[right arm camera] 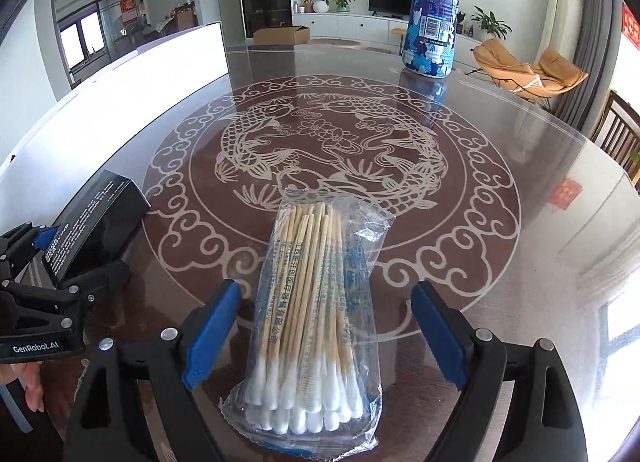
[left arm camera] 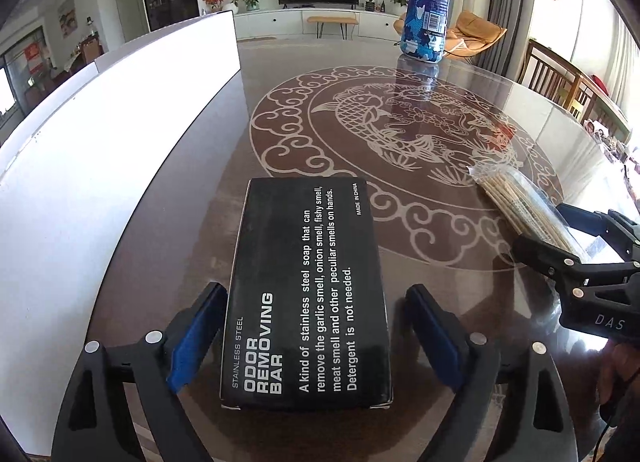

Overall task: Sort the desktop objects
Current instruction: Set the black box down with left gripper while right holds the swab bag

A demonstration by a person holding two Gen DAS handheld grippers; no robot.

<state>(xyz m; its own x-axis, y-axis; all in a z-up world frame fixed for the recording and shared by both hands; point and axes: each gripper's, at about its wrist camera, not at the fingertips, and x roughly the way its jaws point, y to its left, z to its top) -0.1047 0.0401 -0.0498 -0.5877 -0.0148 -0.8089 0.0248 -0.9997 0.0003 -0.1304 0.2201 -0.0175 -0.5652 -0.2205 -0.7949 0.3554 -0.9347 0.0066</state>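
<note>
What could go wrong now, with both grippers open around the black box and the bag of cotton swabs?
1. The black box lies between the open left gripper; its left pad seems very close, so pulling back could drag it.
2. The cotton swab bag is loose, crinkled plastic; the right gripper may snag it.
3. The tall blue bottle stands upright and could tip if bumped.

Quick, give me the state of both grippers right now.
Left gripper: open, holding nothing; the black box lies between its jaws.
Right gripper: open, holding nothing; the bag of cotton swabs lies between its jaws.
</note>
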